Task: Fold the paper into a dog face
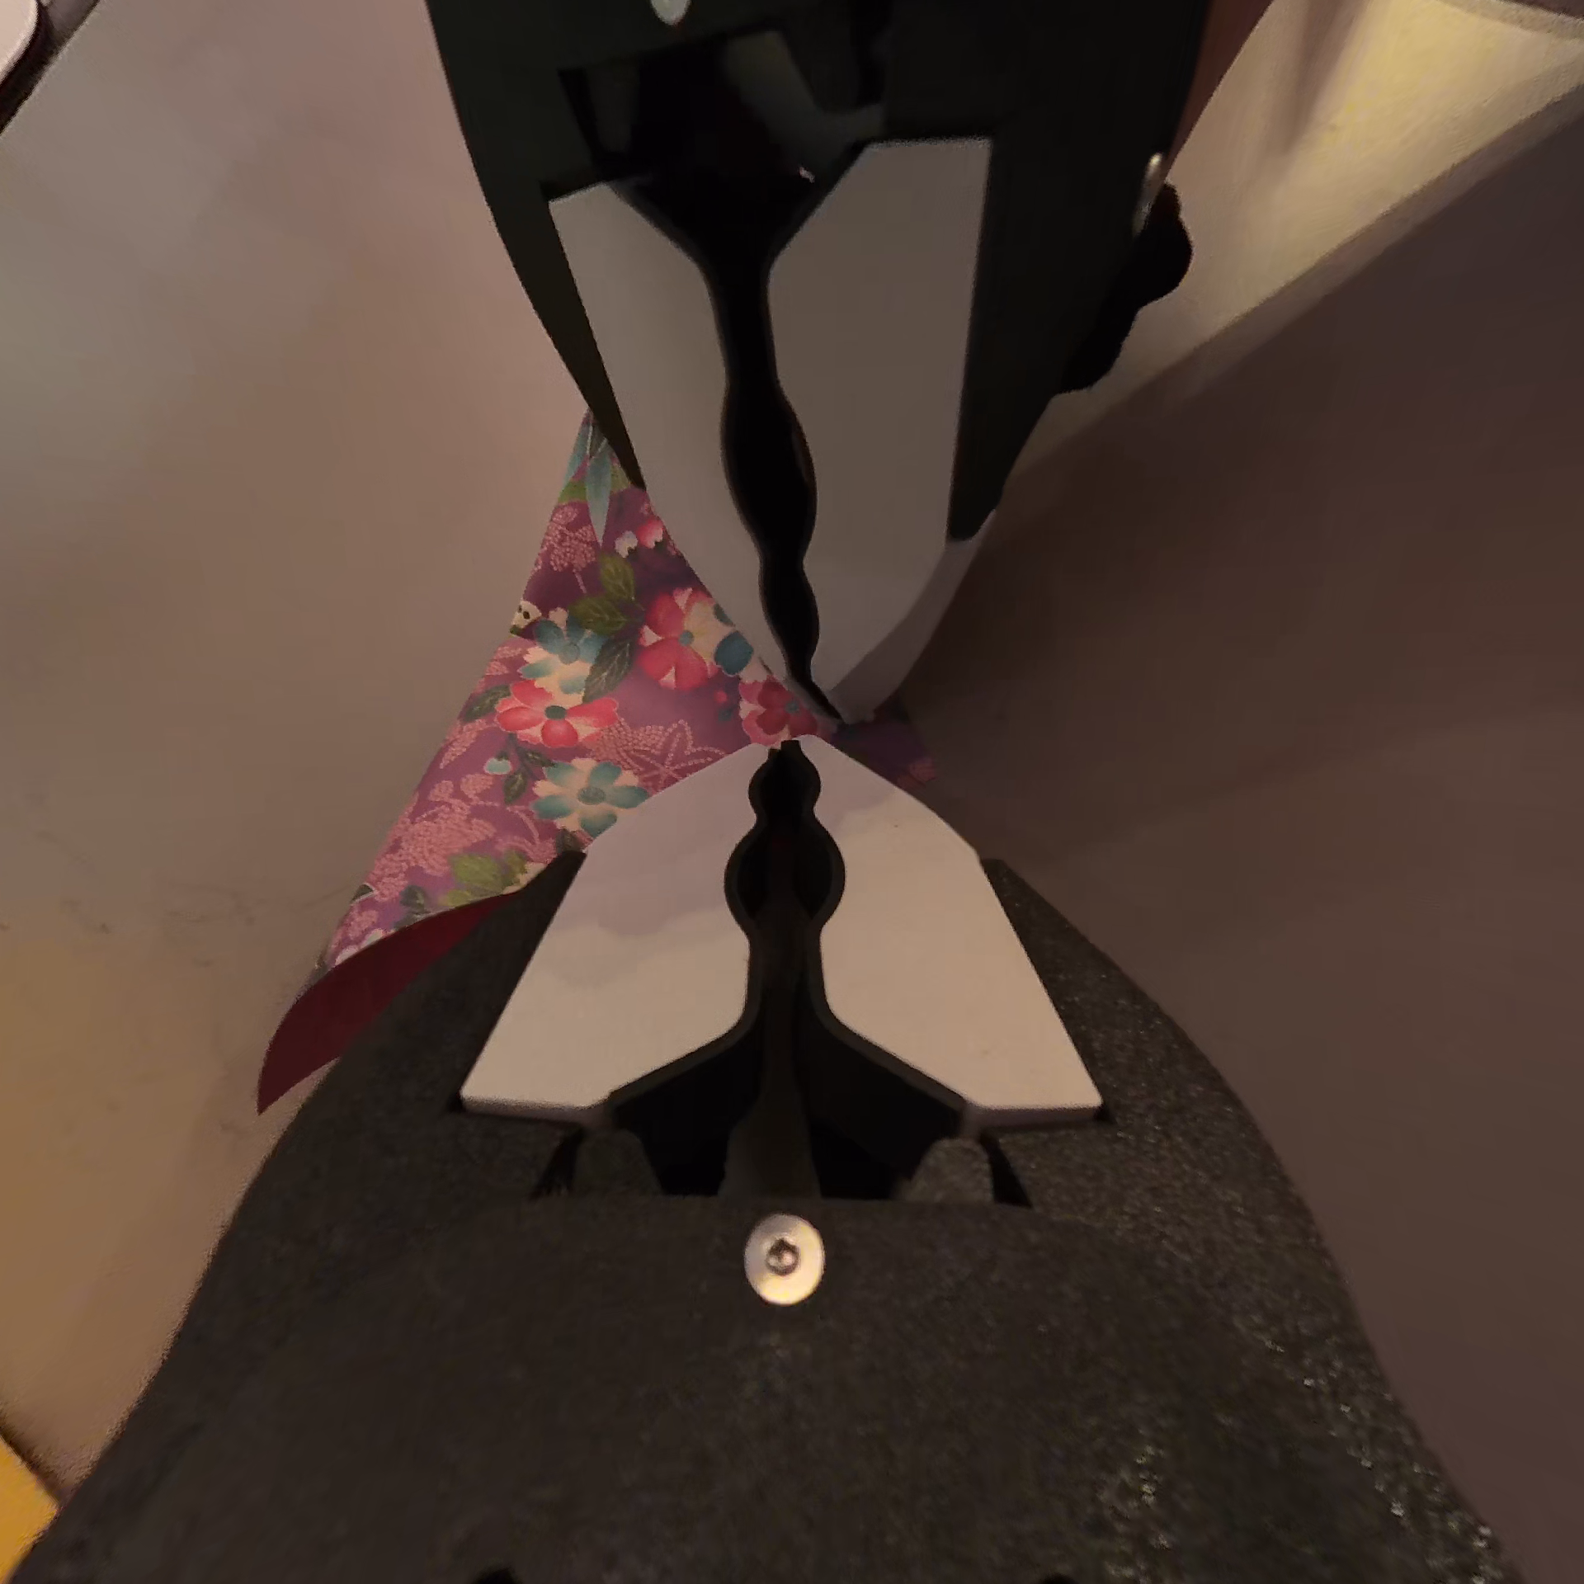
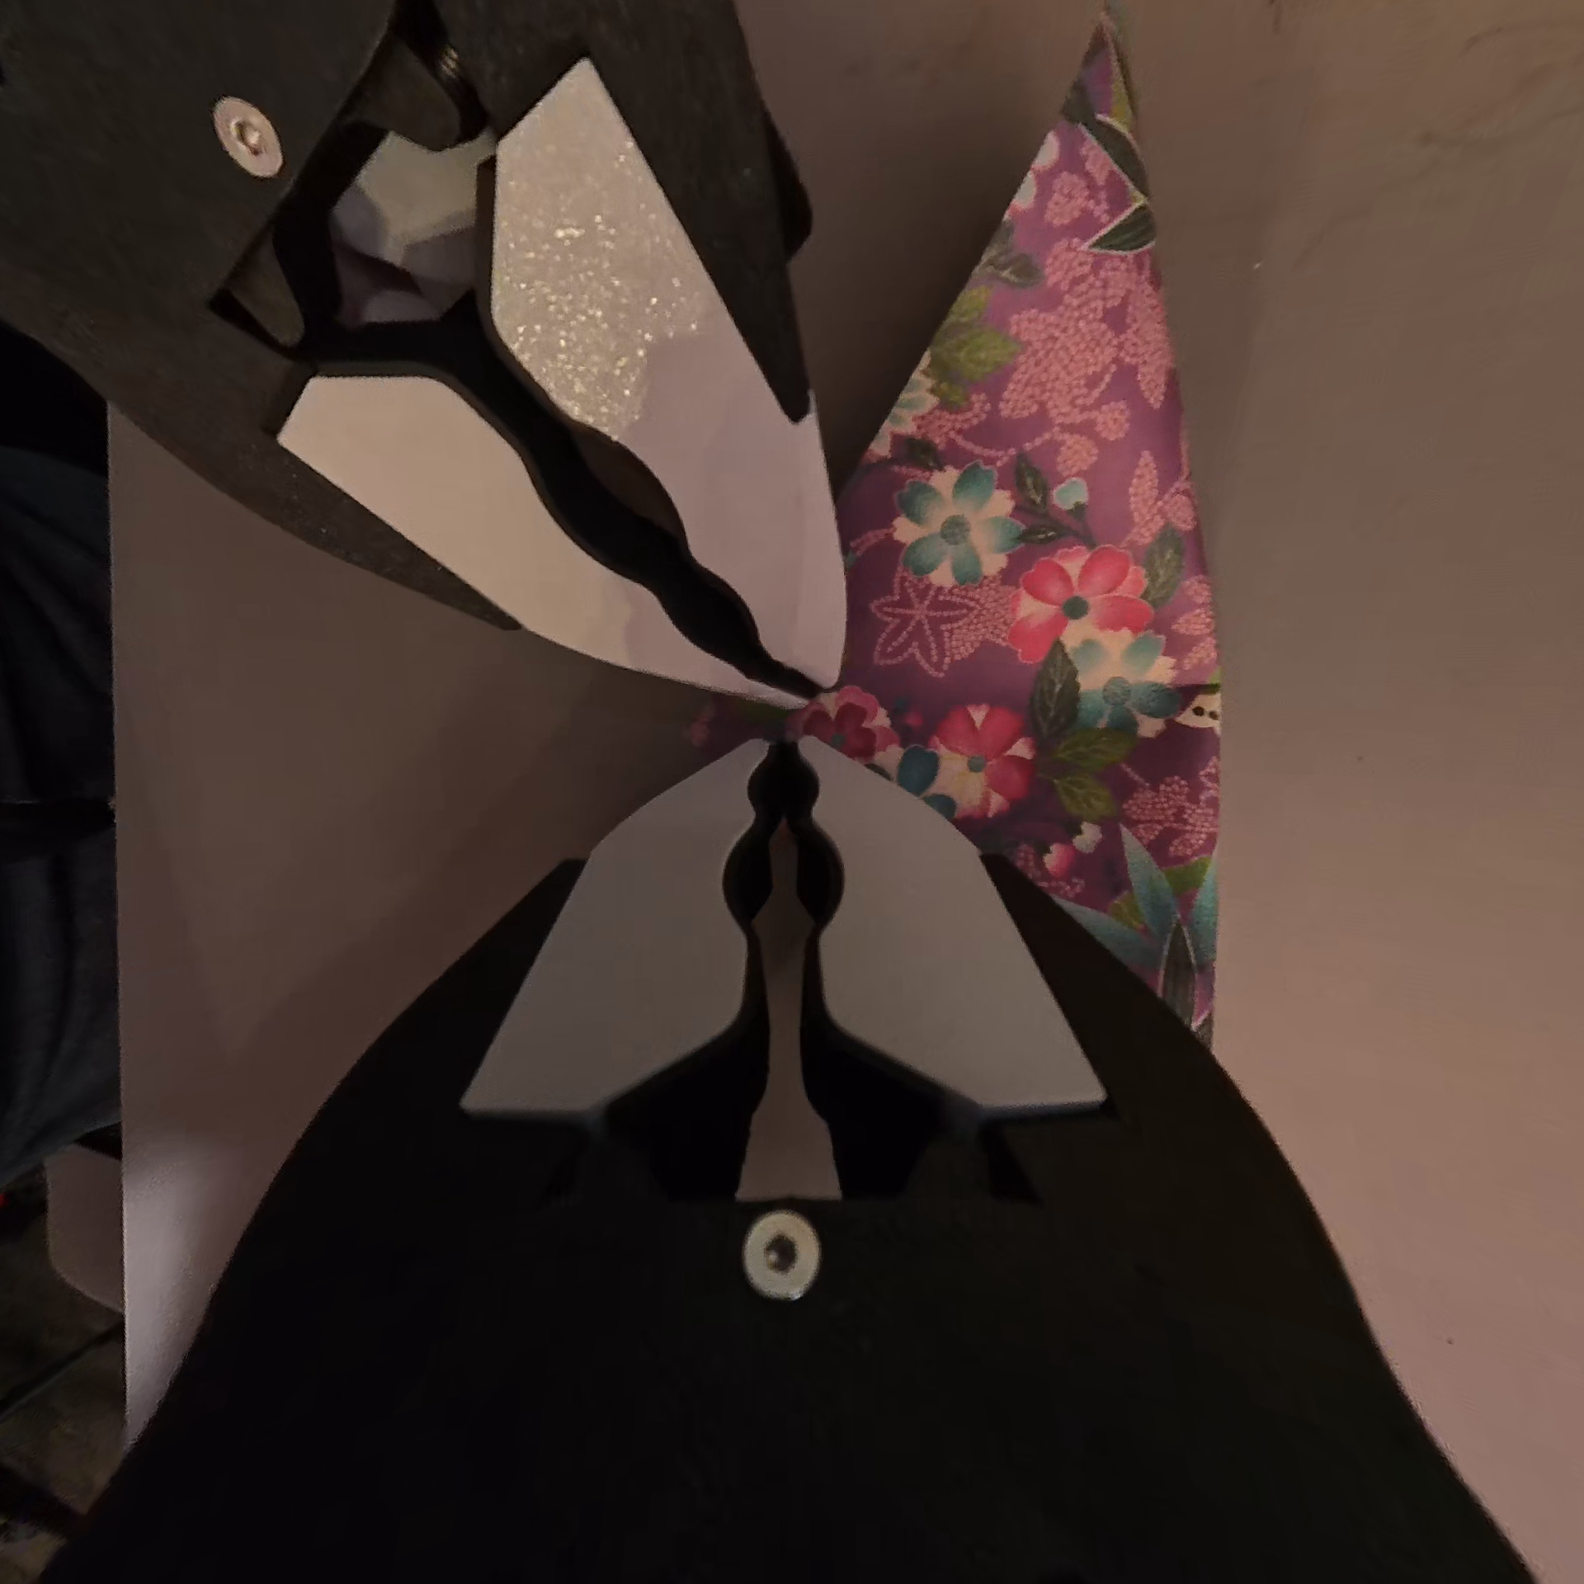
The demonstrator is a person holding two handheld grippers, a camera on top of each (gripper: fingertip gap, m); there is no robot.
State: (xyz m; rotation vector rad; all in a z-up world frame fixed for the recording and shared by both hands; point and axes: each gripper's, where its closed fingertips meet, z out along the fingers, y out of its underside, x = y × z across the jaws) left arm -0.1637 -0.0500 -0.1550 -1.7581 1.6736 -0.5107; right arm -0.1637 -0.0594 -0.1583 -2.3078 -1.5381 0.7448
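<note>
The paper [image 1: 583, 711] is purple with pink and teal flowers and lies as a pointed, triangular shape on the pale table. A dark red underside [image 1: 343, 1011] curls up at its near corner. My left gripper [image 1: 784, 753] is shut on the paper's tip. My right gripper [image 1: 825, 699] comes in from above, also shut on that tip, so the two meet nose to nose. In the right wrist view the paper [image 2: 1029, 600] spreads to the right. There my right gripper [image 2: 782, 747] and left gripper [image 2: 804, 686] pinch the same corner. A small bit of paper [image 2: 729, 716] sticks out past them.
The pale table [image 1: 214, 514] surrounds the paper. Its cream edge [image 1: 1329, 171] runs across the upper right in the left wrist view. In the right wrist view the table's left edge [image 2: 120, 771] borders a dark area. A yellow object [image 1: 17, 1474] sits at the lower left.
</note>
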